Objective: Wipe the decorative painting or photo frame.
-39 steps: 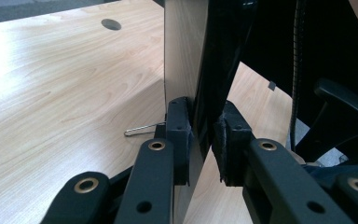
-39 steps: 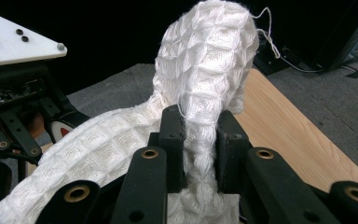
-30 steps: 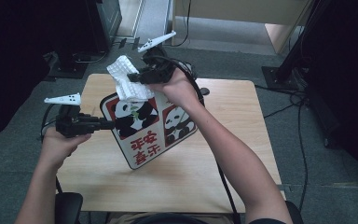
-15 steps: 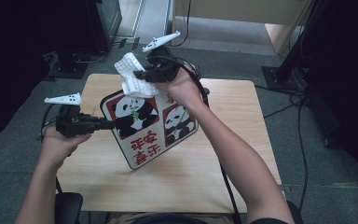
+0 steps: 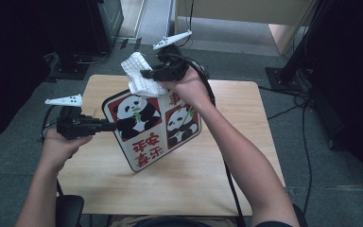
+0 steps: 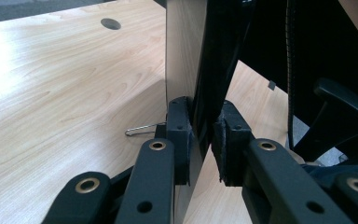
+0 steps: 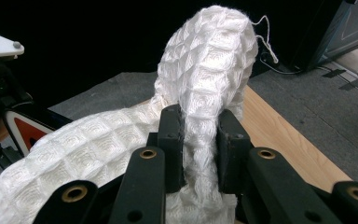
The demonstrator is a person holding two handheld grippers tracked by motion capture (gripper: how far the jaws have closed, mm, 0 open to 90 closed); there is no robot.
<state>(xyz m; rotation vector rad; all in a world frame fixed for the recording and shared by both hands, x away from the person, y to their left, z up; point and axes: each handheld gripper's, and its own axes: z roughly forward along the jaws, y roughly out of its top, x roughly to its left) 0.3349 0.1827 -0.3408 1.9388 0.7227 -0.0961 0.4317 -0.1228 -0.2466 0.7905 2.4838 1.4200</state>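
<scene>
A flat rectangular board printed with two pandas and red characters (image 5: 153,130) is held tilted above the light wooden table (image 5: 227,179), its left edge pinched between the jaws of the left hand-held gripper (image 5: 108,125). A white waffle-weave cloth (image 5: 139,75) is pressed against the board's upper edge, clamped in the closed jaws of the right hand-held gripper (image 5: 146,74).

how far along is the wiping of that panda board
Done: the left gripper is clamped on the left edge of the panda board, holding it tilted up off the table. The right gripper is shut on the white cloth. In hand: the cloth is at the board's top edge. Left: the panda pictures and red characters below lie uncovered, so most of the face probably remains to wipe.
</scene>
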